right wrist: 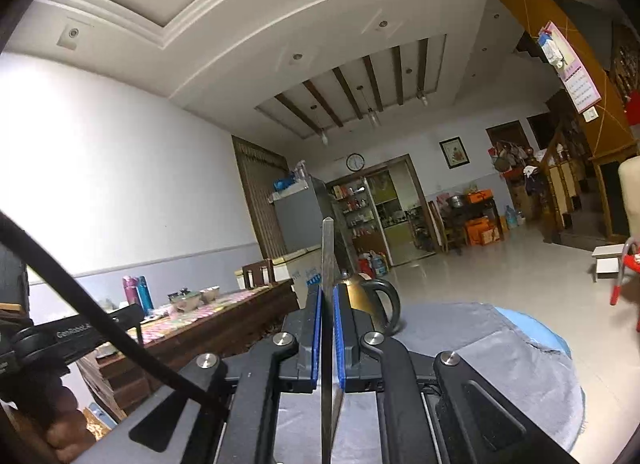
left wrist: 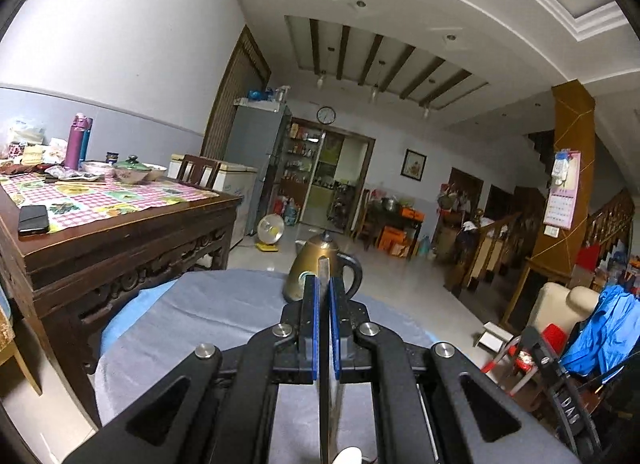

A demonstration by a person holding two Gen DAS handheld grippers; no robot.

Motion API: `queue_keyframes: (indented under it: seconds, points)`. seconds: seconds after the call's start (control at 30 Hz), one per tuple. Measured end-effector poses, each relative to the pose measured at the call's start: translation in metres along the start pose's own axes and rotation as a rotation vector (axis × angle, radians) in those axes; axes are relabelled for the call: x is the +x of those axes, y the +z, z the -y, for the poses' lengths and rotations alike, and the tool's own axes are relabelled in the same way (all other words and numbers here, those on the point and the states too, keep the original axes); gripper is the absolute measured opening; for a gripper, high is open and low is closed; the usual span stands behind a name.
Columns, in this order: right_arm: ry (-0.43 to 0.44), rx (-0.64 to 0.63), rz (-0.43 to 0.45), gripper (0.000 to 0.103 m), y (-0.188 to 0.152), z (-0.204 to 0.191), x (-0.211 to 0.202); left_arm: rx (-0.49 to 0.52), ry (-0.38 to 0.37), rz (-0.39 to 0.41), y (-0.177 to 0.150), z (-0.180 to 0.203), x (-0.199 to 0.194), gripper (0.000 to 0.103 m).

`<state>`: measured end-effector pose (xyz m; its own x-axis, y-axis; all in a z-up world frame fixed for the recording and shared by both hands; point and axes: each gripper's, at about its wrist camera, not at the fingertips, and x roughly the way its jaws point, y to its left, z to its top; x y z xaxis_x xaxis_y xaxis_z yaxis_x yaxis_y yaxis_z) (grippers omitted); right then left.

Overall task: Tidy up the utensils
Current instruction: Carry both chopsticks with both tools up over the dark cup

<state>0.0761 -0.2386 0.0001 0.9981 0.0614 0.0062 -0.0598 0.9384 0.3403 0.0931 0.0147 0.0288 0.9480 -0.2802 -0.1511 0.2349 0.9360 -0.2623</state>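
Two handheld grippers, each pinching a thin flat metal utensil, point out level across a lived-in dining room. In the left wrist view the left gripper (left wrist: 324, 284) has its blue pads (left wrist: 315, 328) pressed together on a slim metal utensil handle (left wrist: 324, 270), which juts past the fingertips in front of a brass-coloured kettle (left wrist: 308, 270). In the right wrist view the right gripper (right wrist: 328, 292) is clamped the same way on a second metal utensil handle (right wrist: 328, 248) whose pointed end rises well above the pads. Only the edge of each piece shows — whether it is a knife, fork or spoon cannot be told.

Below both tools lies a round table draped in grey cloth (left wrist: 208, 312) with the kettle at its far edge. To the left stands a carved wooden dining table (left wrist: 120, 240) under a checked cloth, bearing bowls, a purple bottle (left wrist: 76, 142) and a phone (left wrist: 33, 219).

As for progress, two utensils appear to be picked up and in transit, neither set down. No tray, holder or drawer shows in either view, so the destination — and how many utensils remain — cannot be judged.
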Motion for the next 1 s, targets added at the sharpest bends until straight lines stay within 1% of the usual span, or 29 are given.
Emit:
queue_keyframes:
  seconds: [0.1,0.23,0.43,0.57,0.83,1.0]
  points:
    - [0.012,0.015,-0.004,0.007,-0.001,-0.001,0.004,0.017,-0.018,0.031,0.003,0.01,0.0,0.005]
    - [0.025,0.027,-0.016,0.007,-0.005,-0.003,0.01,0.035,-0.025,0.071,0.003,0.019,0.006,0.005]
    - [0.022,0.011,-0.017,0.007,-0.013,-0.011,0.02,0.038,-0.009,0.032,-0.009,0.025,0.021,0.005]
    - [0.025,0.007,-0.045,0.007,-0.02,-0.011,0.03,0.044,0.01,0.011,-0.015,0.025,0.027,0.005]
    - [0.031,0.014,-0.099,0.007,-0.033,-0.006,0.036,0.095,0.045,0.03,-0.019,0.035,0.021,0.006]
    - [0.029,0.023,-0.125,0.007,-0.038,-0.009,0.035,0.094,0.04,0.03,-0.019,0.037,0.019,0.006]
